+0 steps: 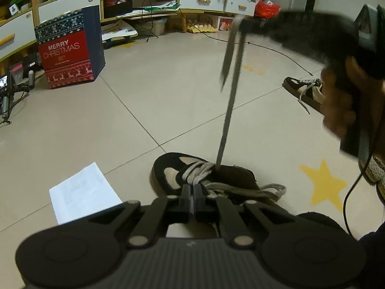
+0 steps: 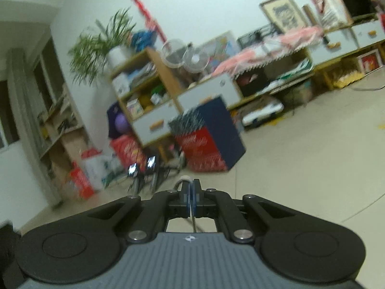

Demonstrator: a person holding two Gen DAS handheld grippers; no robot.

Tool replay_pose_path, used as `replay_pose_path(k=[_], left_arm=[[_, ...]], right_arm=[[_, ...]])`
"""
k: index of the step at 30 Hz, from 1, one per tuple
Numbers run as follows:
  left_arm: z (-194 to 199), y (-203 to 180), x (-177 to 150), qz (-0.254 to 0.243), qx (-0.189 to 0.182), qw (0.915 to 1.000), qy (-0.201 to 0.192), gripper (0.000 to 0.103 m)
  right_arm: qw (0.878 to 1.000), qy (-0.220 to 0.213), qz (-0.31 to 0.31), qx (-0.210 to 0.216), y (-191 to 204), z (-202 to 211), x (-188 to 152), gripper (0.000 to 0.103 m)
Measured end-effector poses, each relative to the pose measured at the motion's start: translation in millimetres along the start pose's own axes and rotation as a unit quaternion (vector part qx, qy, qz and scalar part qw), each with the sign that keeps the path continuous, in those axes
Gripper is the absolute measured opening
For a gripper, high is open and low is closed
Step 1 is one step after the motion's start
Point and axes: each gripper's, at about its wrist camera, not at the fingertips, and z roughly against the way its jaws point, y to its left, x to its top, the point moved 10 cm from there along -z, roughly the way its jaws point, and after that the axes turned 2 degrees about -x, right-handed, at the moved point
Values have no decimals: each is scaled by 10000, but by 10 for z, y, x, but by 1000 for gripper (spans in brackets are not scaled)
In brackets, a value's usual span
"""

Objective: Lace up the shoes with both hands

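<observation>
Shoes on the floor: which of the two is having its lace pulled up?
The near shoe, just ahead of the left gripper; its grey lace runs taut upward. The far shoe lies apart, its lace slack.

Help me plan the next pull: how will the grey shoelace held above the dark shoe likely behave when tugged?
The shoelace looks flat and floppy: taut only under tension, its free tail dangling. Pinched thin between the right gripper fingers, it might slip. The shoe seems light and may lift or tip.

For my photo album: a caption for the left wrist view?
Right gripper pulls grey lace up from black-and-beige shoe.
</observation>
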Motion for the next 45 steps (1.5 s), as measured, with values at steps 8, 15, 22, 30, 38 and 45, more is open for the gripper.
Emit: replay_pose_path(k=[8, 15, 22, 30, 38, 45], left_arm=[[-15, 44, -32, 24, 7, 10000, 42, 2], [-29, 58, -54, 27, 25, 9999, 96, 2], [-41, 18, -19, -10, 11, 10000, 52, 2], [-48, 32, -27, 20, 9, 10000, 54, 3], [-74, 23, -48, 35, 12, 9999, 115, 3], [-90, -19, -44, -65, 17, 9999, 119, 4]], right_arm=[[9850, -938, -181, -1436, -794, 407, 626, 1], [9663, -1134, -61, -2308, -1318, 720, 757, 1], [9697, -1034, 201, -2203, -1239, 696, 743, 1], [9226, -701, -49, -3792, -1977, 940, 676, 7], [9450, 389, 177, -3242, -2024, 826, 84, 7], [9514, 2464, 1632, -865, -925, 344, -1077, 25]])
